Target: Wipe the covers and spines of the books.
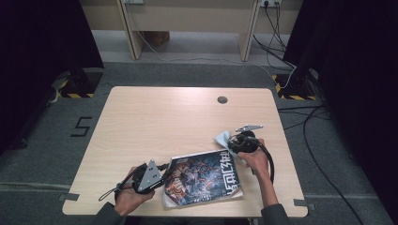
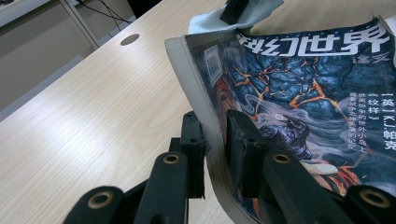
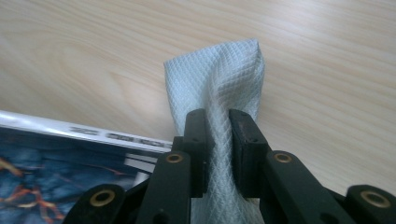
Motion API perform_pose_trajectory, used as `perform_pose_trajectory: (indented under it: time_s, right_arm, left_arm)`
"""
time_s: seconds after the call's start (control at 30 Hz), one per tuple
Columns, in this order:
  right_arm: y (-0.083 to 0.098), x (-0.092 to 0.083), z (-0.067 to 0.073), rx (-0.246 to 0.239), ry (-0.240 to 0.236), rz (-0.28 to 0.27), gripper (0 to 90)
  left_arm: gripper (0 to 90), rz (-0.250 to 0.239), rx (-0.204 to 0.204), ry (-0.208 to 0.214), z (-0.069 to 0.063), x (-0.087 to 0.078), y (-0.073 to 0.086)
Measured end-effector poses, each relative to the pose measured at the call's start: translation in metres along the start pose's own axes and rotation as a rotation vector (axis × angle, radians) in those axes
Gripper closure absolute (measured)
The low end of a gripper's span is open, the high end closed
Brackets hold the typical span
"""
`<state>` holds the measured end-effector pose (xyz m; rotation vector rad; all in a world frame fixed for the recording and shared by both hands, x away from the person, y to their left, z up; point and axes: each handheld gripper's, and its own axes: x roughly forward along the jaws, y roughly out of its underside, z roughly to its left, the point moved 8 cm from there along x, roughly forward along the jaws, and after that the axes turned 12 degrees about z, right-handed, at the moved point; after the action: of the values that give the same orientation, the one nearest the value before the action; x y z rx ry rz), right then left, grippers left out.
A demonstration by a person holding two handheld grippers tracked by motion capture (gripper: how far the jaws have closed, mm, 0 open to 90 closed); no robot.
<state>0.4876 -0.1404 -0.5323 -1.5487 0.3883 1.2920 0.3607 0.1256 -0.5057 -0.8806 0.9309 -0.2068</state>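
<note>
A magazine with a dark blue and orange illustrated cover lies near the table's front edge. My left gripper pinches its left edge, and in the left gripper view the magazine has its spine edge bent up between the black pads. A pale blue waffle-textured cloth sits at the magazine's far right corner. My right gripper is shut on that cloth, which bunches up between the pads just above the magazine's corner.
The light wooden table has a round cable grommet near its far edge. Cables run over the grey floor to the right. Black curtains hang at both sides, and a wooden desk frame stands behind.
</note>
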Motion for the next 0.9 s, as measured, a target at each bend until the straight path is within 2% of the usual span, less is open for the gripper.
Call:
perform_pose_trajectory:
  time_s: [0.07, 0.2, 0.27, 0.37, 0.4, 0.47, 0.5, 0.6, 0.8, 0.9]
  right_arm:
    - [-0.003, -0.001, 0.009, -0.021, -0.013, -0.008, 78.4]
    - [-0.013, -0.007, 0.043, -0.109, -0.049, -0.025, 78.6]
    - [-0.017, -0.011, 0.059, -0.131, -0.081, -0.038, 78.6]
    - [-0.024, -0.019, 0.091, -0.179, -0.157, -0.076, 78.5]
    - [-0.025, -0.021, 0.096, -0.184, -0.171, -0.083, 78.5]
    - [-0.027, -0.023, 0.104, -0.223, -0.152, -0.083, 78.3]
    - [-0.027, -0.023, 0.104, -0.228, -0.151, -0.081, 78.2]
    - [-0.026, -0.019, 0.095, -0.192, -0.163, -0.075, 78.1]
    - [-0.013, -0.002, 0.038, -0.063, -0.076, -0.021, 77.7]
    - [-0.006, 0.006, 0.007, -0.022, 0.010, 0.015, 77.6]
  left_arm:
    - [77.0, 0.000, -0.006, 0.002, 0.000, 0.001, 0.001]
    - [76.9, 0.007, -0.007, 0.001, 0.001, 0.001, 0.001]
    - [76.9, 0.008, -0.010, 0.001, 0.001, 0.001, 0.002]
    - [76.8, 0.010, -0.011, 0.003, 0.002, 0.001, 0.002]
    - [76.8, 0.007, -0.016, 0.001, 0.002, 0.001, 0.003]
    - [76.8, 0.008, -0.014, 0.003, 0.001, 0.001, 0.003]
    - [76.8, 0.010, -0.012, 0.003, 0.001, 0.001, 0.003]
    - [76.8, 0.007, -0.012, 0.001, 0.001, 0.002, 0.003]
    - [76.7, 0.002, -0.009, 0.001, 0.001, 0.001, 0.001]
    - [76.8, -0.004, -0.005, 0.000, 0.001, 0.000, 0.000]
